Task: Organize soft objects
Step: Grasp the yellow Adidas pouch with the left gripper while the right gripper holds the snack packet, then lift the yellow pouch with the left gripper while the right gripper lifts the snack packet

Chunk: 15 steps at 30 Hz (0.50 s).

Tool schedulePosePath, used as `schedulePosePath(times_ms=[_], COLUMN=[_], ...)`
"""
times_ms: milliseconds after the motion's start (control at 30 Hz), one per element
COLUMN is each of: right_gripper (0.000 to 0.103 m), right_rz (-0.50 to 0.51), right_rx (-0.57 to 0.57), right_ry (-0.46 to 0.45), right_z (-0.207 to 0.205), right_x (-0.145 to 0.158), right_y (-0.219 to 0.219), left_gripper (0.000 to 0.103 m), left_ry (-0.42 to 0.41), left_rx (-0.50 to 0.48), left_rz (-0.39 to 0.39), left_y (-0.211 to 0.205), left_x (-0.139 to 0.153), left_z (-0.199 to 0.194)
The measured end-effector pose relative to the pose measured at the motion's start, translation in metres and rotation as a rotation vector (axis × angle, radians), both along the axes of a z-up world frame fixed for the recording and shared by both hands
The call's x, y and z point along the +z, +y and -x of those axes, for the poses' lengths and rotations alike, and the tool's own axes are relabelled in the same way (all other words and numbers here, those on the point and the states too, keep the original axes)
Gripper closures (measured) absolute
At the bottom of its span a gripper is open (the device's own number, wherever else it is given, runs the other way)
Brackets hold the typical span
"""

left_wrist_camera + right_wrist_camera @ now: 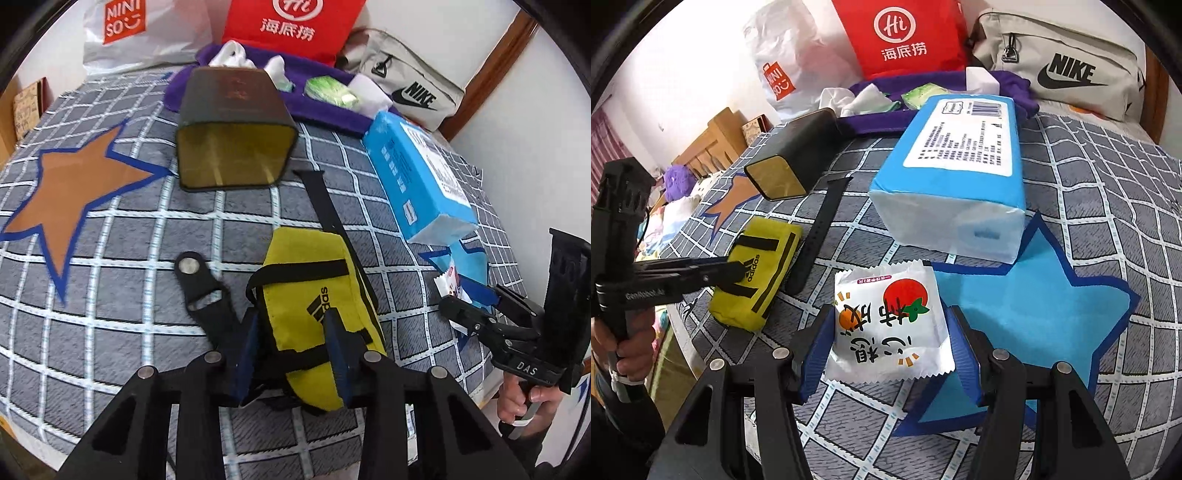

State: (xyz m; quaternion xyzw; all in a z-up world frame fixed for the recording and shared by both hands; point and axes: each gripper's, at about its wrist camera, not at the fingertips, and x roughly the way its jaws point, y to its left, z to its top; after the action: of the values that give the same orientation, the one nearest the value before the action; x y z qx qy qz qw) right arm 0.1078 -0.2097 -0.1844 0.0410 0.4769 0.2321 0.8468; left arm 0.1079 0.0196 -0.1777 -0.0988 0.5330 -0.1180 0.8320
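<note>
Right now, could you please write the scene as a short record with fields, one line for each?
surface: checked grey blanket with star patches
left hand-held gripper: shut on yellow Adidas pouch
right hand-held gripper: around white snack packet, grip unclear
packet position: partly over blue star patch
nearby: blue tissue pack, dark tin lying on its side, black strap
behind: purple towel, Nike bag

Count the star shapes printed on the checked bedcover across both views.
2. An orange star lies left of the dark box; a blue star lies right of the white snack packet, below the blue tissue pack. Others may be hidden beneath objects.
</note>
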Motion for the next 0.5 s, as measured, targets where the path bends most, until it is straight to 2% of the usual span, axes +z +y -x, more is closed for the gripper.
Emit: schedulePosePath(times_ms=[233, 367, 500], right_gripper=[0.043, 0.043, 0.044], right_rz=[-0.019, -0.021, -0.017], right_rx=[-0.007, -0.007, -0.006], right_ry=[0.005, 0.003, -0.002], right_z=[-0.003, -0.005, -0.005], right_x=[-0.003, -0.003, 0.000], right_y=[-0.006, -0.007, -0.007], left_gripper=[0.070, 0.084, 0.091], left_ry=[-0.028, -0.045, -0.084], left_rx=[-0.003, 0.000, -0.025], left_rz=[0.011, 0.046, 0.075], left_y=[-0.008, -0.007, -0.006], left_x=[-0.003, -0.002, 0.010], left_z=[-0.005, -0.006, -0.001])
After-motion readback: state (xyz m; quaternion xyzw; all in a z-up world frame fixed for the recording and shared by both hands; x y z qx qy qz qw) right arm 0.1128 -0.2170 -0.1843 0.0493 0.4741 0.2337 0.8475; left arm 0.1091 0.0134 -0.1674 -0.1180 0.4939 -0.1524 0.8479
